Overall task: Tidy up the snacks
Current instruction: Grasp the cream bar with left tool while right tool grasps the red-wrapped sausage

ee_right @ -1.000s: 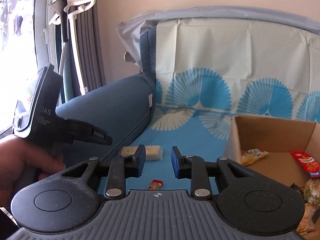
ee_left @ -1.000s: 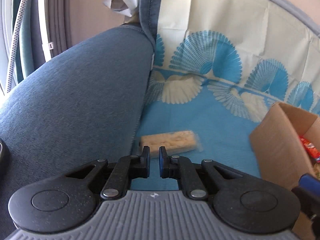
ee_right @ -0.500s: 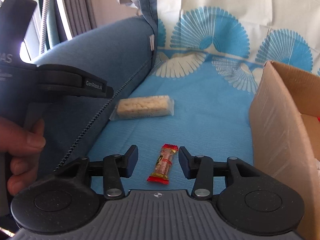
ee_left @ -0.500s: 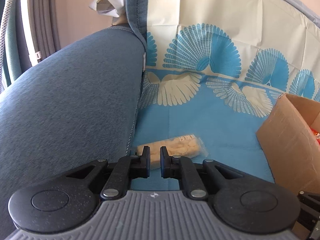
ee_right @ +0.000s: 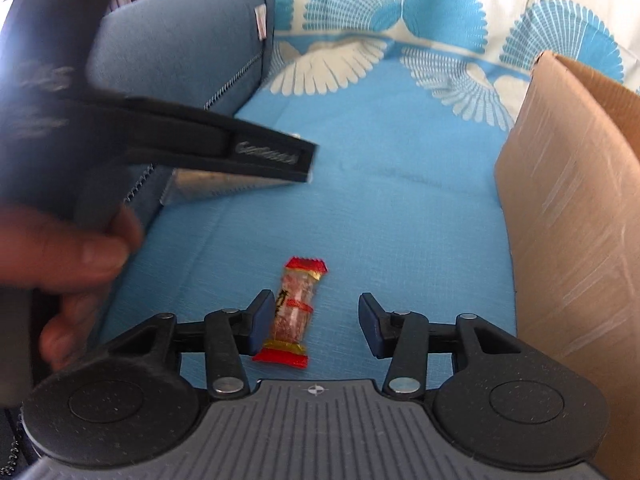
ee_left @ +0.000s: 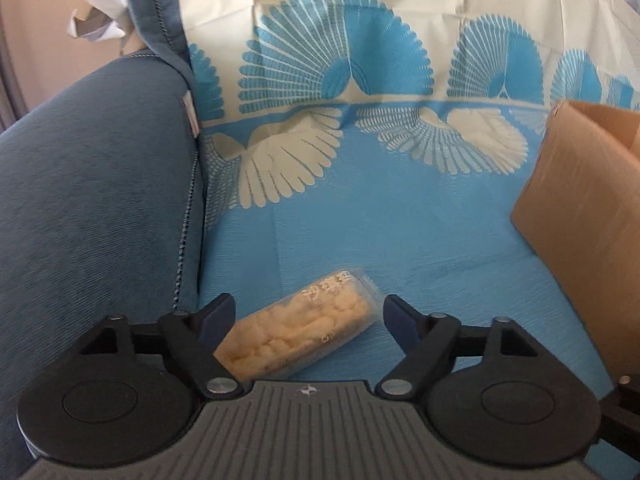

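Note:
A pale yellow pastry bar (ee_left: 304,328) in clear wrap lies on the blue patterned cover (ee_left: 380,232) by the sofa arm. My left gripper (ee_left: 307,316) hangs low over it with its jaws opening wide; the bar lies between the fingers and the pads do not press it. In the right wrist view a small red-ended candy (ee_right: 294,312) lies on the cover between the fingers of my right gripper (ee_right: 315,320). That gripper is open, and the candy sits close to its left finger (ee_right: 260,320). A hand (ee_right: 80,264) holds the left gripper's body (ee_right: 240,152) at the left.
An open cardboard box (ee_left: 580,220) stands on the cover at the right, its side wall (ee_right: 572,208) close to my right gripper. The blue sofa arm (ee_left: 100,200) rises on the left. The patterned backrest cover closes off the far side.
The left gripper came down over the pastry bar and its jaws went from shut to wide open. The right gripper sank toward the red candy, which now lies between its widened fingers.

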{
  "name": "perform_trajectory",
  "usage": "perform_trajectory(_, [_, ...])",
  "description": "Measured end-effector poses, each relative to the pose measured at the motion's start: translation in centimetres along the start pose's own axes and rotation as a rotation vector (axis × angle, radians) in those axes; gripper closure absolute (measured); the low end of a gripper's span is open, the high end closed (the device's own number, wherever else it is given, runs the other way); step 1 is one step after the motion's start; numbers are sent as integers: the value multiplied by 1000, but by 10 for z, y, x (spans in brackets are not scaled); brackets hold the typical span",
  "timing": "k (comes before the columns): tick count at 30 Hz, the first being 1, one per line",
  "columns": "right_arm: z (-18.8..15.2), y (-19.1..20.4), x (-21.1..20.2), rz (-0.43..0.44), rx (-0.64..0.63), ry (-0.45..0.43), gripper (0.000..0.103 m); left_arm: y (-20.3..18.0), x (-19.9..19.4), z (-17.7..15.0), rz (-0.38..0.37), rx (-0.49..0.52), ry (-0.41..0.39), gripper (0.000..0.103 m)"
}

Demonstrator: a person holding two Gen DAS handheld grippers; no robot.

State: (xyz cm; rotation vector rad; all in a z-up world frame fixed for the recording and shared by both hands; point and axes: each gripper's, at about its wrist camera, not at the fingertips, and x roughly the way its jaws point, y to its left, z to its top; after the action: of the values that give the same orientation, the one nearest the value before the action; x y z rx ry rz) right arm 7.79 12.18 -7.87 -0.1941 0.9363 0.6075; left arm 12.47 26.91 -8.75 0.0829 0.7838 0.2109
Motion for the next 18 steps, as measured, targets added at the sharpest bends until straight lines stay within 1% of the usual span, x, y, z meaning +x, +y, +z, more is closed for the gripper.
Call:
perform_trajectory(1, [0, 1, 0, 2, -9, 0, 66, -1, 6, -1, -3, 5, 14, 12])
perform_trajectory(2, [-1, 1, 1, 3, -18, 4, 77, -1, 12, -2, -17, 5, 30, 10])
perform_trajectory(3, [-1, 1, 1, -1, -19, 6, 79, 0, 16, -3, -27, 8, 38, 8])
perform_trajectory(4, [-2, -1, 2, 0, -12, 9, 80, 0, 19, -4, -33, 11, 45, 8])
perform_trajectory(6, [0, -4, 2, 4, 5, 7, 83, 1, 27, -8, -44, -5, 83, 8])
perform_trajectory(8, [1, -6, 3, -6, 11, 1, 84, 4, 29, -10, -55, -22, 109, 12])
perform_trajectory(9, [3, -7, 4, -7, 17, -1, 84, 7, 28, -10, -59, -45, 112, 19])
perform_trajectory(10, [2, -8, 2, -7, 24, -3, 84, 10, 28, -10, -62, -73, 119, 30])
perform_trajectory(11, [2, -9, 2, -6, 30, -4, 84, 13, 26, -11, -71, -109, 133, 36])
perform_trajectory(12, [1, -10, 1, -3, 36, -6, 85, 17, 25, -11, -78, -140, 146, 49])
perform_trajectory(13, [-1, -10, -2, 0, 41, -9, 85, 20, 22, -12, -79, -172, 156, 58])
perform_trajectory(14, [-1, -11, -3, 2, 44, -11, 85, 22, 18, -12, -79, -198, 165, 62])
perform_trajectory(18, [-4, -18, -13, 13, 68, -34, 85, 24, -2, -18, -87, -280, 197, 63])
